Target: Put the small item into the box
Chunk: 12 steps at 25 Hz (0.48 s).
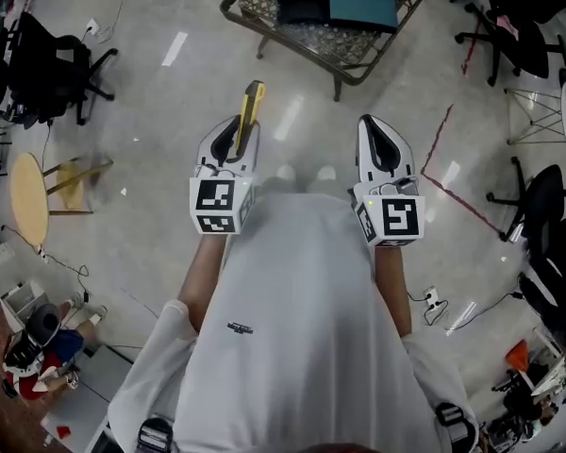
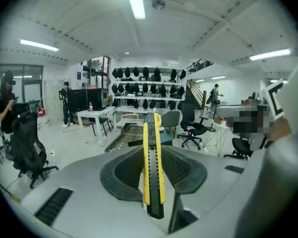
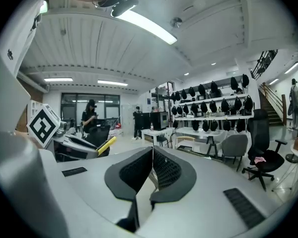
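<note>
A yellow and black utility knife [image 1: 253, 105] sticks out forward from my left gripper [image 1: 237, 140], whose jaws are shut on its lower part. In the left gripper view the knife [image 2: 152, 157] stands upright between the dark pads [image 2: 126, 175]. My right gripper [image 1: 378, 138] is held level beside it, shut and holding nothing; its pads [image 3: 134, 175] meet in the right gripper view. A teal box [image 1: 362, 8] and a dark box [image 1: 302, 8] lie on a wire-mesh table [image 1: 264, 25] ahead, well beyond both grippers. Both grippers hang in the air above the floor.
Office chairs [image 1: 47, 69] stand at the left and several more at the right [image 1: 547, 225]. A round wooden stool [image 1: 30, 196] is at the left. Red tape [image 1: 443, 135] marks the floor. Cables and a power strip [image 1: 432, 300] lie at the lower right. People stand in the distance [image 2: 5, 105].
</note>
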### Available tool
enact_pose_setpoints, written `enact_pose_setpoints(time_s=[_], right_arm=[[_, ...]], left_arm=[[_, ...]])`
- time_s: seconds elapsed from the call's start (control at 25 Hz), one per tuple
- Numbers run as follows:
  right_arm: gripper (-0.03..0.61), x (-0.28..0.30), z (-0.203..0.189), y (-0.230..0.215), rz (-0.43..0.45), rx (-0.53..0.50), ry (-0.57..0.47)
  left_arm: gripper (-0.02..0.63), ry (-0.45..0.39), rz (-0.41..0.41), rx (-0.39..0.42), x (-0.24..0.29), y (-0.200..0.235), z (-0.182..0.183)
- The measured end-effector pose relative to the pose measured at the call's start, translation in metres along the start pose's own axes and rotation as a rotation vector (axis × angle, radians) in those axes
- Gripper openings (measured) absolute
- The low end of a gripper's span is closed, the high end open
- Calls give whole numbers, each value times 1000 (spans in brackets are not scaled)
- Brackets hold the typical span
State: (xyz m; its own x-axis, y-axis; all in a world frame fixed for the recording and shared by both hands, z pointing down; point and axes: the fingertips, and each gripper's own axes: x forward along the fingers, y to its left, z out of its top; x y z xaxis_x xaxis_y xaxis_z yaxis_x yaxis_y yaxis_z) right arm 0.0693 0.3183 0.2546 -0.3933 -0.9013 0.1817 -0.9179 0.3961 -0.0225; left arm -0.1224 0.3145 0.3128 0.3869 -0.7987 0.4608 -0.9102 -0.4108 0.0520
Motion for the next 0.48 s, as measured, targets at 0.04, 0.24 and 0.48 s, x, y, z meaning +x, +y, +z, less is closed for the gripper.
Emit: enact_pose_setpoints(time_s=[0.04,0.24,0.48], right_arm=[[0,-3,0,-4,1,-5,-2],[0,-17,-4,-27,-17,5,2],[0,-27,-7,-45,14,15,-3]], left_arm=[[108,-7,1,-6,1,-5,2],[109,-42,9,-1,2,-28,13],[109,-52,21,-2,7,-56,22]])
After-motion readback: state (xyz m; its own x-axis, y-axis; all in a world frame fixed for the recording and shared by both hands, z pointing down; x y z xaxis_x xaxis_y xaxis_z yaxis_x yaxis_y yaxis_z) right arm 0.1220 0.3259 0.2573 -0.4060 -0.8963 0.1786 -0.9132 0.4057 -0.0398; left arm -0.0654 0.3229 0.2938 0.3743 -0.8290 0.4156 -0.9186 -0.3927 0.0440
